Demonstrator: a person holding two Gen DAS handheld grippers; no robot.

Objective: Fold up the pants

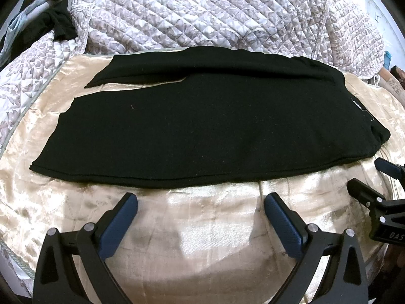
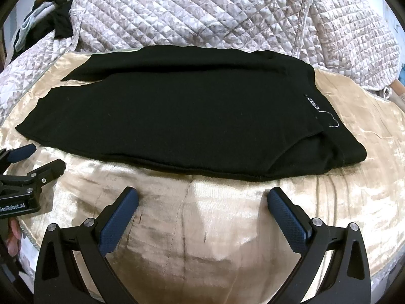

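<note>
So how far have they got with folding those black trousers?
Early on. The black pants lie on the gold satin sheet, one leg laid roughly over the other, waistband label to the right. Nothing is in hand: the left gripper and right gripper are both open, short of the near edge. Folding the length in on itself remains.

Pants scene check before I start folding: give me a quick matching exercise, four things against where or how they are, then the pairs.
1. pants
2. left gripper
3. quilt
4. label

a. open, empty, short of the near hem
b. bunched up behind the pants
c. at the waistband end, right side
d. spread flat on the gold sheet

Pairs: 1-d, 2-a, 3-b, 4-c
</note>
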